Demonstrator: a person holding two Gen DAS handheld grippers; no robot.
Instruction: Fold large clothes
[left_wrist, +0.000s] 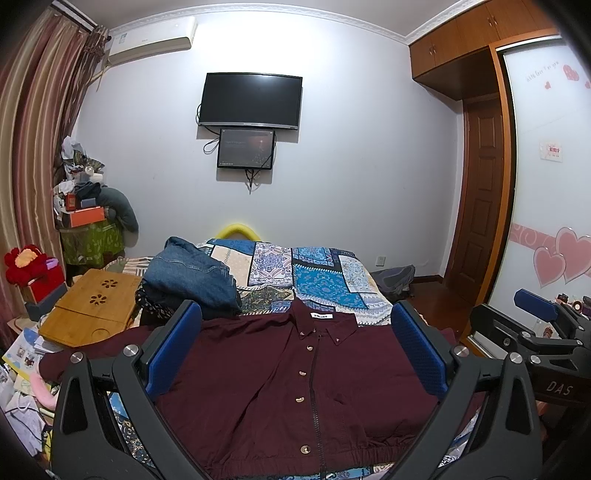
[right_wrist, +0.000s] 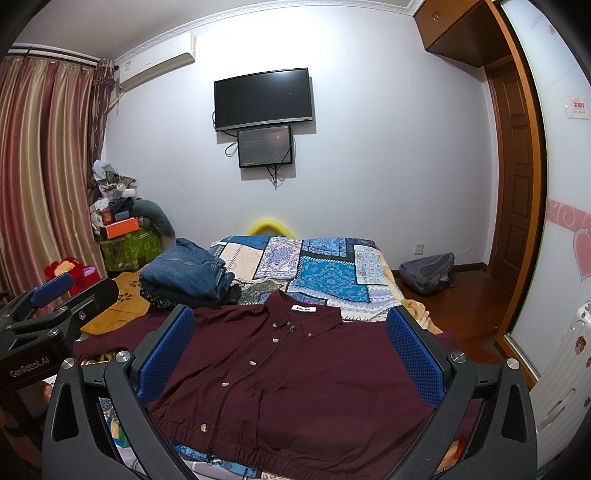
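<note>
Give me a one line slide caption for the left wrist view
Open left gripper hovers over a maroon button-up jacket spread flat on the patchwork bedspread, folded jeans beside it.

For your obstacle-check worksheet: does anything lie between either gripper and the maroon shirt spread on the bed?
Nothing visible does. The maroon shirt lies flat and uncovered on the patchwork quilt, below the open left gripper and the open right gripper. The folded jeans pile sits beyond its far left corner.
</note>
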